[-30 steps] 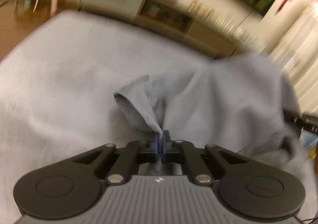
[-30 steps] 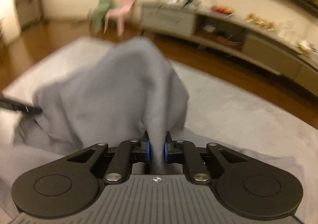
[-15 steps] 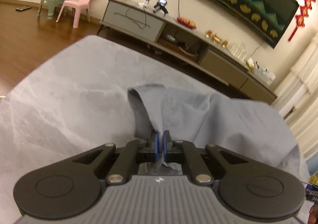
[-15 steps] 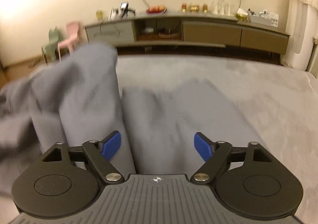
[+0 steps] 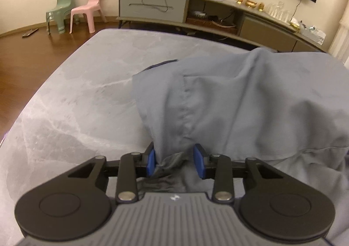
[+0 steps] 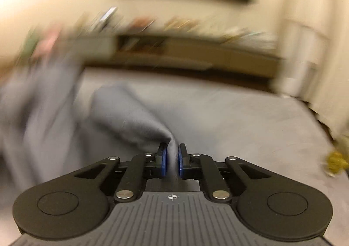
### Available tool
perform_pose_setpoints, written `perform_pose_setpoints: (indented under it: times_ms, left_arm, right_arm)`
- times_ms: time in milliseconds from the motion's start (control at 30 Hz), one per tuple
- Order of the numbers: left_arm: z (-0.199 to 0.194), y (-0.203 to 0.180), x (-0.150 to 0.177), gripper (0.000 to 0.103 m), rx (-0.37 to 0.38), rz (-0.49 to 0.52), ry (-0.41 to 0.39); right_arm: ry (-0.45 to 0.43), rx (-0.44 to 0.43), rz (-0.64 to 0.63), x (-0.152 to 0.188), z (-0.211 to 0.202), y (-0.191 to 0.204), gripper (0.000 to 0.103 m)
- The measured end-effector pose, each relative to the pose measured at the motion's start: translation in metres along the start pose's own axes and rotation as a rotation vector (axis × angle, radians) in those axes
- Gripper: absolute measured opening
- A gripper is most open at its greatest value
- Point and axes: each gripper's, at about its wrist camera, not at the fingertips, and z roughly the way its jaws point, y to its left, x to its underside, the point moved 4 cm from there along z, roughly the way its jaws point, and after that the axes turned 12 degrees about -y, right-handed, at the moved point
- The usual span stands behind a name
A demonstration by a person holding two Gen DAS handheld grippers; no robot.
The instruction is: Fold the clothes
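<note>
A grey-blue garment [image 5: 240, 97] lies heaped on the grey marbled table [image 5: 87, 97], with a seam and a dark-edged hem showing. My left gripper [image 5: 175, 159] stands open at its near edge. A bunched fold still sits loosely between the blue pads [image 5: 151, 159]. In the blurred right wrist view, my right gripper [image 6: 171, 159] is shut on a pinched fold of the same garment [image 6: 130, 119], which trails away to the left over the table [image 6: 240, 119].
Beyond the table's far edge run a wooden floor [image 5: 32, 56] and a long low cabinet [image 5: 196, 12] against the wall. A green chair [image 5: 57, 11] and a pink chair [image 5: 87, 9] stand at the far left. A curtain [image 6: 305, 49] hangs at the right.
My left gripper, shut on the garment before, has opened its pads. My right gripper, open half a second ago, has shut on a fold and is moving fast. The garment has settled lower.
</note>
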Motion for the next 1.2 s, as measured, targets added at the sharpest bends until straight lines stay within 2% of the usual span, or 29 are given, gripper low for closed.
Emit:
perform_pose_setpoints:
  times_ms: [33, 133, 167, 233, 267, 300, 333, 400, 467, 533, 600, 633, 667, 700, 767, 800, 833, 867, 933, 967, 1000, 1033, 1067, 1133, 1200]
  left_arm:
    - [0.002, 0.001, 0.000, 0.035, -0.004, -0.002, 0.007]
    - [-0.002, -0.001, -0.003, 0.034, 0.005, 0.000, 0.005]
    - [-0.007, -0.003, -0.005, 0.033, 0.011, 0.008, -0.006]
    - [-0.018, -0.009, -0.010, 0.034, 0.045, 0.016, -0.035]
    - [-0.025, -0.013, -0.012, 0.034, 0.064, 0.024, -0.052]
    - [-0.039, -0.021, -0.013, 0.034, 0.095, 0.042, -0.074]
    - [-0.055, -0.030, -0.012, 0.035, 0.131, 0.073, -0.098]
    - [-0.086, -0.053, -0.002, 0.043, 0.228, 0.159, -0.136]
    - [-0.112, -0.081, 0.018, 0.052, 0.345, 0.257, -0.140]
    - [-0.122, -0.109, 0.041, 0.052, 0.414, 0.353, -0.123]
    - [-0.124, -0.127, 0.056, 0.052, 0.408, 0.423, -0.103]
    - [-0.122, -0.130, 0.060, 0.052, 0.396, 0.440, -0.095]
    - [-0.121, -0.133, 0.065, 0.052, 0.383, 0.456, -0.087]
    - [-0.120, -0.136, 0.070, 0.051, 0.370, 0.472, -0.079]
    - [-0.116, -0.137, 0.073, 0.051, 0.346, 0.483, -0.067]
    - [-0.113, -0.135, 0.076, 0.050, 0.345, 0.486, -0.054]
    - [-0.112, -0.134, 0.078, 0.039, 0.349, 0.492, -0.042]
    - [-0.111, -0.134, 0.080, 0.023, 0.353, 0.498, -0.030]
    - [-0.112, -0.129, 0.082, 0.008, 0.354, 0.500, -0.025]
    - [-0.117, -0.126, 0.081, 0.009, 0.355, 0.495, -0.039]
    - [-0.122, -0.123, 0.079, 0.010, 0.355, 0.489, -0.053]
    - [-0.130, -0.121, 0.077, 0.019, 0.363, 0.486, -0.080]
    - [-0.137, -0.121, 0.076, 0.041, 0.369, 0.491, -0.094]
    - [-0.143, -0.125, 0.083, 0.065, 0.398, 0.525, -0.099]
    - [-0.142, -0.132, 0.095, 0.065, 0.413, 0.580, -0.079]
  right_arm:
    - [-0.044, 0.079, 0.047, -0.016, -0.010, -0.027, 0.010]
    - [-0.003, 0.287, 0.090, -0.013, -0.010, -0.096, 0.010]
    - [0.049, 0.355, 0.084, -0.001, -0.004, -0.115, 0.011]
    - [0.188, 0.436, 0.045, 0.032, 0.009, -0.140, 0.021]
    - [0.205, 0.434, 0.083, 0.044, 0.002, -0.147, 0.021]
    - [0.217, 0.431, 0.121, 0.055, -0.005, -0.154, 0.029]
    - [0.158, 0.409, 0.155, 0.055, -0.015, -0.147, 0.051]
    - [0.045, 0.359, 0.218, 0.055, -0.036, -0.134, 0.073]
    - [0.056, 0.143, 0.139, 0.057, -0.039, -0.082, 0.075]
    - [0.067, -0.073, 0.060, 0.061, -0.044, -0.029, 0.077]
    - [0.077, -0.285, -0.021, 0.064, -0.050, 0.023, 0.085]
    - [0.079, -0.340, -0.091, 0.067, -0.051, 0.046, 0.086]
    - [0.082, -0.391, -0.160, 0.069, -0.051, 0.068, 0.086]
    - [0.091, -0.395, -0.218, 0.072, -0.049, 0.085, 0.085]
    - [0.129, -0.389, -0.283, 0.078, -0.037, 0.105, 0.071]
    - [0.166, -0.392, -0.293, 0.081, -0.027, 0.108, 0.046]
    - [0.202, -0.397, -0.298, 0.082, -0.020, 0.111, 0.027]
    - [0.199, -0.386, -0.308, 0.080, -0.018, 0.113, 0.022]
    - [0.190, -0.362, -0.328, 0.076, -0.017, 0.114, 0.010]
    - [0.164, -0.338, -0.330, 0.069, -0.019, 0.113, 0.010]
    - [0.138, -0.319, -0.326, 0.063, -0.023, 0.112, 0.010]
    - [0.116, -0.305, -0.313, 0.057, -0.028, 0.108, 0.010]
    - [0.094, -0.293, -0.301, 0.052, -0.033, 0.104, 0.010]
    - [0.079, -0.278, -0.303, 0.051, -0.036, 0.100, 0.010]
    - [0.071, -0.262, -0.313, 0.054, -0.035, 0.097, 0.011]
